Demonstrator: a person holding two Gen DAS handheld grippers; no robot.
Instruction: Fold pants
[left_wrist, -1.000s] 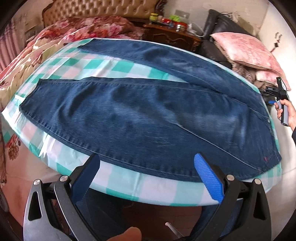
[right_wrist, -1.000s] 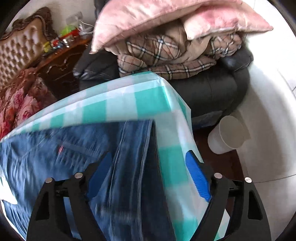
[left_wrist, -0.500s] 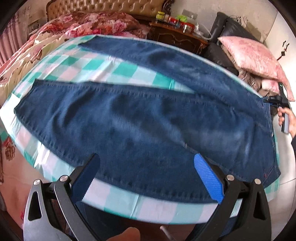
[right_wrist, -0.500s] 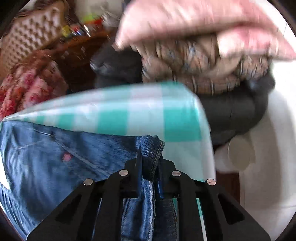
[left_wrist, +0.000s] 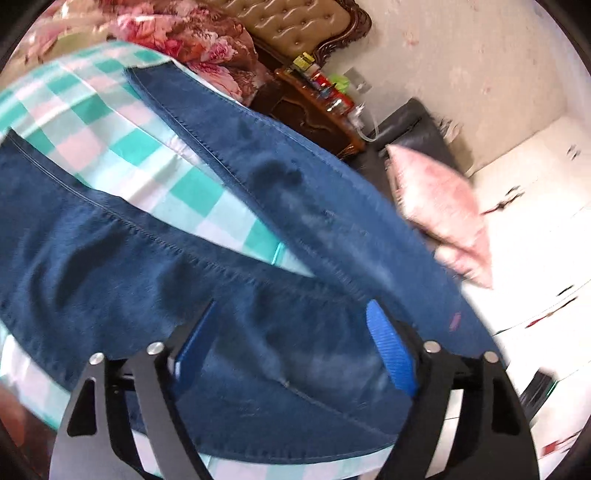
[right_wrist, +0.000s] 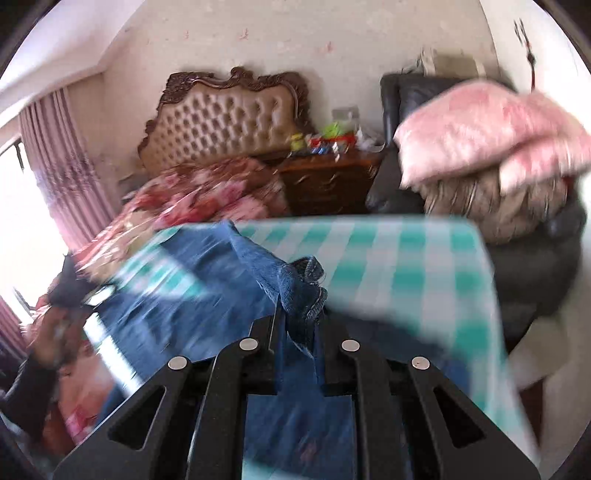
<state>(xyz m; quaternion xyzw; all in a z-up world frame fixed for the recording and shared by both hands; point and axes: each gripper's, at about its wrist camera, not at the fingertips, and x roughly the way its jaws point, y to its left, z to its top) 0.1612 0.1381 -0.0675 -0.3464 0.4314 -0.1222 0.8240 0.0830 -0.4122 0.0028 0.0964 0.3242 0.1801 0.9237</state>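
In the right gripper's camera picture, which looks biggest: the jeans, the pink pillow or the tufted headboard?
Largest to smallest, as they look in the right wrist view:
1. jeans, though they lie nearest the camera, bunched in the right hand-held gripper
2. pink pillow and tufted headboard: too alike to rank

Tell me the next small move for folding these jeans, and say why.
Probably carry the right gripper on across the checked tablecloth, laying the lifted denim over the jeans. It is shut on a bunched edge raised off the cloth, while the left gripper hangs open above the near leg, holding nothing; both legs lie spread apart.
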